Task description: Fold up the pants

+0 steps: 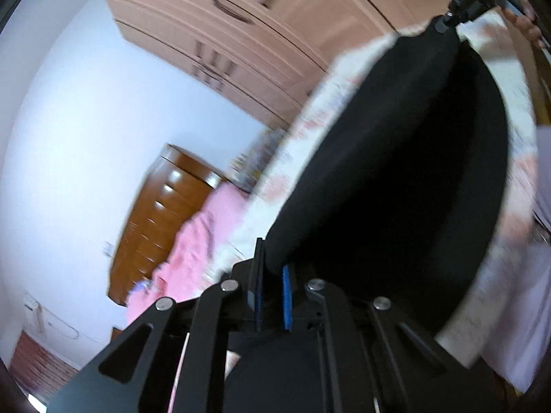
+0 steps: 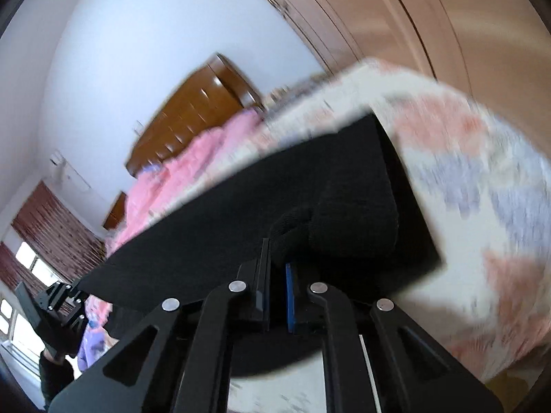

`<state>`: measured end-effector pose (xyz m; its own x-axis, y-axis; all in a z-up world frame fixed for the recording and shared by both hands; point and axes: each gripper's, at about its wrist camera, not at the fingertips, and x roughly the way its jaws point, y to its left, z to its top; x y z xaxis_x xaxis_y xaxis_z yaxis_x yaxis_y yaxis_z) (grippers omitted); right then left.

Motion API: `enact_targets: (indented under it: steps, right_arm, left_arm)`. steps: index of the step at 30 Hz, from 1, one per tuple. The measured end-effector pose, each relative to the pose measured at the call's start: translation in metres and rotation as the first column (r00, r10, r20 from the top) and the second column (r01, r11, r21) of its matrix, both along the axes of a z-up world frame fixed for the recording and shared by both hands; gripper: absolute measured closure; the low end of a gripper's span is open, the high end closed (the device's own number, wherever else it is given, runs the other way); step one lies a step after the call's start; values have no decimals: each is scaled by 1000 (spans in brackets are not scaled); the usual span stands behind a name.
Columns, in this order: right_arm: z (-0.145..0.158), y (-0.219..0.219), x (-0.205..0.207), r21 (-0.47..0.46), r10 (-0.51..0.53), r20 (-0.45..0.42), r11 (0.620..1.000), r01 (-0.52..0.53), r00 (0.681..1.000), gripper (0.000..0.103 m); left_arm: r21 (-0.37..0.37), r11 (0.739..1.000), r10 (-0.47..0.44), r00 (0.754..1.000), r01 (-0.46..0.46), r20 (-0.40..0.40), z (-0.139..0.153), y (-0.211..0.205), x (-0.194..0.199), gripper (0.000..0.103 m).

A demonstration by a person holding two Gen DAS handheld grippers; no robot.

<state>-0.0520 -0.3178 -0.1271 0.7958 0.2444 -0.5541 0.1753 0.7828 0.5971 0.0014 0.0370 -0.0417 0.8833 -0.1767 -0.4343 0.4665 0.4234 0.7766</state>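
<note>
Left wrist view: left gripper (image 1: pixel 273 275) clamped on an edge of the black pants (image 1: pixel 396 172); cloth runs taut from the jaws up to the right gripper (image 1: pixel 444 24), small at upper right. The pants hang in a broad dark sheet above the floral bedsheet (image 1: pixel 509 227). Open air to the left, toward the white wall (image 1: pixel 86 120). Pink blanket (image 1: pixel 193 251) heaped by a brown headboard (image 1: pixel 165 216); wardrobe (image 1: pixel 258 34) behind. Picture blurred.

Right wrist view: right gripper (image 2: pixel 277 275) closed on a bunched fold of the pants (image 2: pixel 241 213); the flat edge stretches lower left to the left gripper (image 2: pixel 65 303), probably held by a dark-sleeved hand. Bedsheet (image 2: pixel 465 189) lies beneath and right. Curtained window (image 2: pixel 44 241) at far left.
</note>
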Motion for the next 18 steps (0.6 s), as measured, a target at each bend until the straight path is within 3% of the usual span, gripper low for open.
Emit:
enact_targets:
  steps: [3, 5, 8, 11, 14, 18]
  right_arm:
    - [-17, -6, -6, 46, -13, -15, 999, 14, 1000, 96]
    - [-5, -4, -8, 2, -24, 3, 1000, 24, 1000, 96]
    - [17, 1, -13, -56, -25, 48, 998, 28, 999, 96]
    - [3, -4, -12, -35, -25, -2, 999, 25, 1000, 96]
    - [-19, -8, -13, 19, -20, -40, 1000, 21, 999, 96]
    - [-10, -11, -15, 42, 22, -56, 999, -19, 998, 90]
  left_arm:
    - [57, 998, -4, 994, 10, -112, -55, -6, -12, 95]
    - [92, 996, 9, 993, 1, -115, -79, -11, -13, 95]
    - [32, 999, 27, 990, -23, -139, -81, -11, -10, 95]
    - [-8, 999, 30, 990, -31, -135, -71, -9, -14, 95]
    - [31, 999, 24, 988, -19, -153, -76, -8, -16, 95]
    - [123, 992, 24, 977, 2, -210, -100, -9, -16, 93]
